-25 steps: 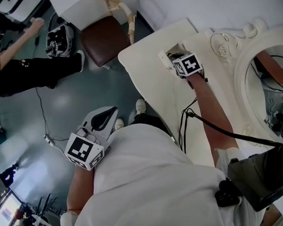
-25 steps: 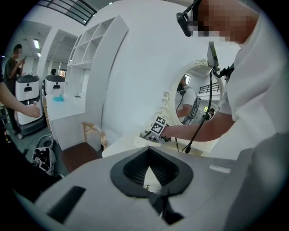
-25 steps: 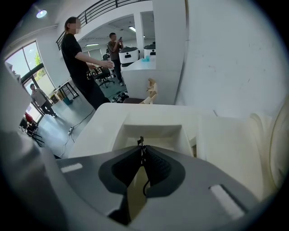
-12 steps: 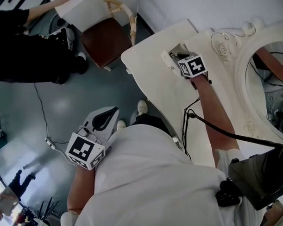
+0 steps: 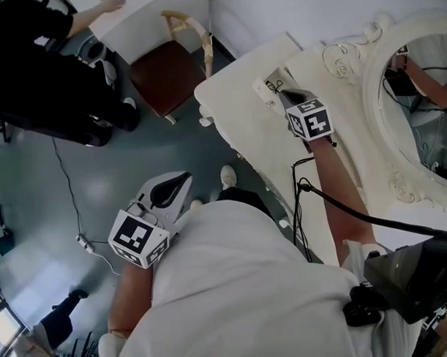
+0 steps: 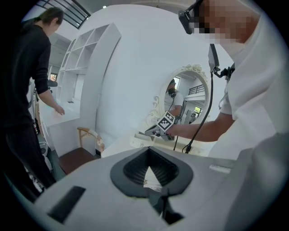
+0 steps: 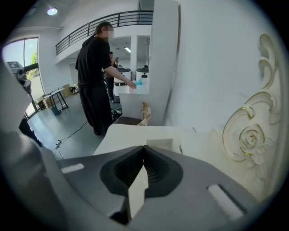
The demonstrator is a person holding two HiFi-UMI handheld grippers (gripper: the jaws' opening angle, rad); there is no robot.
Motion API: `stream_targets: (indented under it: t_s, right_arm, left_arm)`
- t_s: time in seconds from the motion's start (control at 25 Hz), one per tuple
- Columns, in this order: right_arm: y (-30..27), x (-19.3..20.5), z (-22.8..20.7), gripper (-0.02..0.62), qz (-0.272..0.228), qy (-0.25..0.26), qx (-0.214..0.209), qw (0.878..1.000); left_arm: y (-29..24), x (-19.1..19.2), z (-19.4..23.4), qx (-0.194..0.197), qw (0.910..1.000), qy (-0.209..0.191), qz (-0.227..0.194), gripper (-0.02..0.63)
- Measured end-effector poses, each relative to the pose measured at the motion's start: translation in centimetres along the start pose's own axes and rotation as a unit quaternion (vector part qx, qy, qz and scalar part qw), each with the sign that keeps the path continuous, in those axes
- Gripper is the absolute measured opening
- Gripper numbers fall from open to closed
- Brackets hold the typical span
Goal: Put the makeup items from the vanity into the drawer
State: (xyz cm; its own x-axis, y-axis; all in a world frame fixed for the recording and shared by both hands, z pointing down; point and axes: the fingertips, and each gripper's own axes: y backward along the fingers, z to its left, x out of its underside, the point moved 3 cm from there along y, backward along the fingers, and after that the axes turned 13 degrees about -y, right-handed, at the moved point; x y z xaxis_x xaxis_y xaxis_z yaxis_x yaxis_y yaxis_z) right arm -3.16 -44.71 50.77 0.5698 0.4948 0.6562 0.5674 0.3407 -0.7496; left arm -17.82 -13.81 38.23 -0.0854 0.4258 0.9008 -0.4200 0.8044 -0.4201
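Note:
My right gripper (image 5: 285,95) hovers over the cream vanity top (image 5: 240,122), its tips just short of a small open compartment (image 5: 273,79) near the back edge. In the right gripper view the jaws (image 7: 142,173) are shut. A pale sliver shows between them, and I cannot tell whether it is a held thing. The compartment (image 7: 160,144) lies straight ahead there. My left gripper (image 5: 181,184) hangs at my left side above the floor, away from the vanity, jaws shut (image 6: 151,169). No makeup items are visible on the vanity.
An ornate oval mirror (image 5: 418,94) stands at the vanity's back. A brown-seated wooden chair (image 5: 168,66) sits left of the vanity, with a person in black (image 5: 44,78) beside it. A black cable (image 5: 312,196) trails along my right arm.
My right gripper has drawn back a little from the compartment. The person in black has walked into the upper left. The left gripper has stayed at my side.

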Motion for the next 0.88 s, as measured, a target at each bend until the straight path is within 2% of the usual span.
stream_targets:
  t_s: [0.28, 0.6, 0.88]
  right_arm:
    - [5.7, 3.0, 7.9, 0.002, -0.039, -0.015, -0.025, 0.999]
    - [11.9, 8.9, 18.1, 0.002, -0.068, -0.031, -0.064, 0.995]
    - [16.3, 13.6, 25.2, 0.002, -0.084, -0.054, -0.067, 0.993]
  left_arm:
    - [3.5, 1.5, -1.9, 0.032, 0.9992, -0.019, -0.013, 0.003]
    - [8.0, 3.3, -4.7, 0.076, 0.9958, -0.047, -0.020, 0.003]
    - [11.4, 5.7, -7.4, 0.113, 0.9919, -0.055, -0.021, 0.003]
